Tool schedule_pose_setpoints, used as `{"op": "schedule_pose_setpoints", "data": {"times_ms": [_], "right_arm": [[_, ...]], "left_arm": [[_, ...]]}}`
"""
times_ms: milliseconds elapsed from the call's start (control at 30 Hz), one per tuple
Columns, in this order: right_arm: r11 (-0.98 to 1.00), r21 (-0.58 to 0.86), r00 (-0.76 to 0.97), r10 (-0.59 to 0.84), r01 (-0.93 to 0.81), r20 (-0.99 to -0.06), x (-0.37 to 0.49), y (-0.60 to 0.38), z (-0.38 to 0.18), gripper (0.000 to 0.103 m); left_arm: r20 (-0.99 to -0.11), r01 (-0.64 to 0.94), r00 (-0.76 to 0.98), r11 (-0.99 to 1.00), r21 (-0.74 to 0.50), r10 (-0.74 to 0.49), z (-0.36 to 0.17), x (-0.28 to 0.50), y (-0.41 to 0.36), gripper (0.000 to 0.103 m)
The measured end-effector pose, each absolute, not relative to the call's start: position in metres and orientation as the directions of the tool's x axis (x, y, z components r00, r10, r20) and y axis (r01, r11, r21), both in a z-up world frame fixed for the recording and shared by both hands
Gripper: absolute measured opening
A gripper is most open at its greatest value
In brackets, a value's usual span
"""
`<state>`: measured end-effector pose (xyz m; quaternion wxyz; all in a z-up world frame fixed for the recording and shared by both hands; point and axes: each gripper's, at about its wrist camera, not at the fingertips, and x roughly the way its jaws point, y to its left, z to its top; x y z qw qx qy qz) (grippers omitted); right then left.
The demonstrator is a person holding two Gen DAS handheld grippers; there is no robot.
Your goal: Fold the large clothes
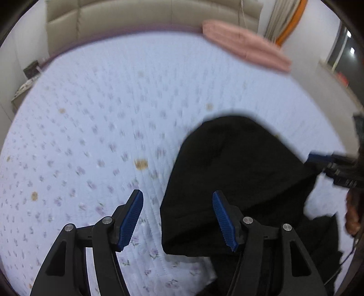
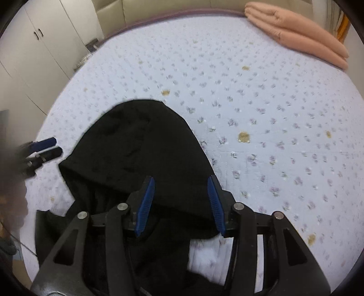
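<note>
A black hooded garment (image 1: 234,182) lies on the bed with its hood spread flat towards the bed's middle; it also shows in the right wrist view (image 2: 141,150). My left gripper (image 1: 178,218) is open and empty, hovering over the hood's left edge. My right gripper (image 2: 181,205) is open and empty, above the hood's lower right part. Each gripper appears in the other's view: the right one at the right edge (image 1: 318,159), the left one at the left edge (image 2: 49,146). The garment's body runs off the bottom of both views.
The bed (image 2: 273,113) has a pale lilac floral quilt with small brown marks. A folded pink blanket (image 2: 295,34) lies at its far right corner. A beige headboard (image 1: 147,16) stands behind. White wardrobe doors (image 2: 34,45) are on the left.
</note>
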<state>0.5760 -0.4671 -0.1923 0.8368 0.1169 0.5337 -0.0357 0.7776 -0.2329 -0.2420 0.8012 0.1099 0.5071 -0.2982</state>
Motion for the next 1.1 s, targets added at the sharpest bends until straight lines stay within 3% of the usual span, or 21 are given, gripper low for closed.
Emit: {"op": "schedule_pose_setpoints", "data": {"times_ms": [133,200,267,600,733,833,900,933,1000,1100], "right_arm": [[0.976,0.147,0.349,0.084,0.158,-0.933,0.571,-0.466,-0.228,0.046],[0.983,0.111,0.318,0.061,0.144,-0.946,0.562,-0.464,-0.249,0.051],[0.982,0.109,0.316,0.056,0.153,-0.947,0.557,-0.467,-0.259,0.062],[0.890,0.396,0.360,0.301,0.225,-0.883,0.543,-0.525,-0.236,0.063],[0.853,0.468,0.341,0.379,0.231,-0.860,0.548,-0.535,-0.251,0.063],[0.815,0.542,0.297,0.476,0.204,-0.828,0.559,-0.527,-0.268,0.063],[0.813,0.554,0.311,0.488,0.178,-0.816,0.565,-0.522,-0.269,0.058],[0.806,0.569,0.313,0.504,0.162,-0.805,0.569,-0.519,-0.269,0.043],[0.812,0.569,0.296,0.516,0.129,-0.804,0.578,-0.509,-0.272,0.035],[0.843,0.531,0.291,0.489,0.087,-0.822,0.588,-0.490,-0.271,0.025]], "left_arm": [[-0.919,0.634,0.209,0.762,-0.133,-0.334,-0.287,0.768,-0.232,0.067],[-0.913,0.627,0.203,0.763,-0.157,-0.355,-0.300,0.766,-0.227,0.069],[-0.910,0.612,0.184,0.767,-0.190,-0.372,-0.298,0.771,-0.223,0.069],[-0.866,0.631,0.165,0.725,-0.275,-0.472,-0.256,0.783,-0.213,0.069],[-0.874,0.621,0.070,0.707,-0.339,-0.481,-0.278,0.794,-0.224,0.069],[-0.859,0.586,-0.029,0.688,-0.428,-0.511,-0.294,0.795,-0.227,0.076],[-0.839,0.571,-0.031,0.679,-0.461,-0.543,-0.298,0.798,-0.225,0.077],[-0.836,0.568,-0.030,0.679,-0.465,-0.548,-0.297,0.797,-0.224,0.077],[-0.839,0.574,-0.001,0.686,-0.446,-0.545,-0.298,0.797,-0.226,0.075],[-0.857,0.621,0.066,0.693,-0.366,-0.512,-0.292,0.782,-0.236,0.043]]}}
